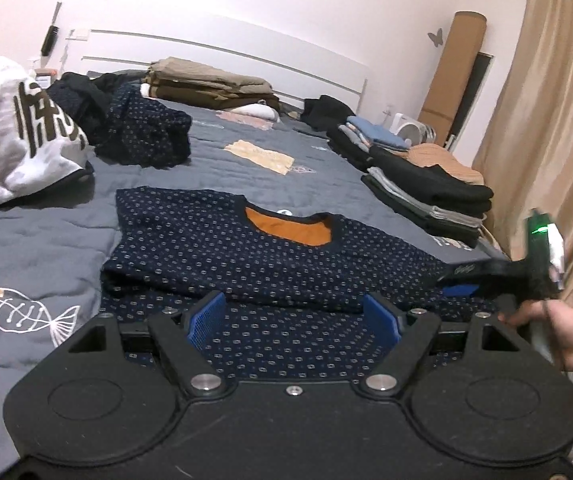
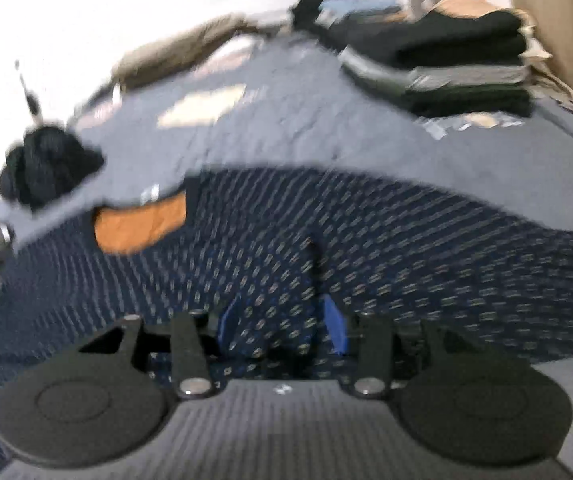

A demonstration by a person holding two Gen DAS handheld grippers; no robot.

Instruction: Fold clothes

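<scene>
A navy sweater [image 1: 246, 240] with small pale dots and an orange neck lining lies spread flat on the grey quilt [image 1: 26, 248], collar pointing away. My left gripper [image 1: 294, 316] hovers open over its near hem, with the blue pads wide apart and only flat cloth below. In the left wrist view my right gripper [image 1: 462, 280] rests on the sweater's right edge, held by a hand [image 1: 558, 328]. The blurred right wrist view shows the sweater [image 2: 406, 248] and my right gripper [image 2: 282, 328] open, a raised ridge of cloth standing loose between its blue pads.
Stacks of folded clothes [image 1: 426, 184] [image 2: 458, 68] line the bed's right side by a beige curtain [image 1: 546, 120]. Unfolded dark garments [image 1: 142, 128] and a white printed bag [image 1: 14, 132] sit at the left. Folded beige bedding [image 1: 206, 80] lies by the headboard.
</scene>
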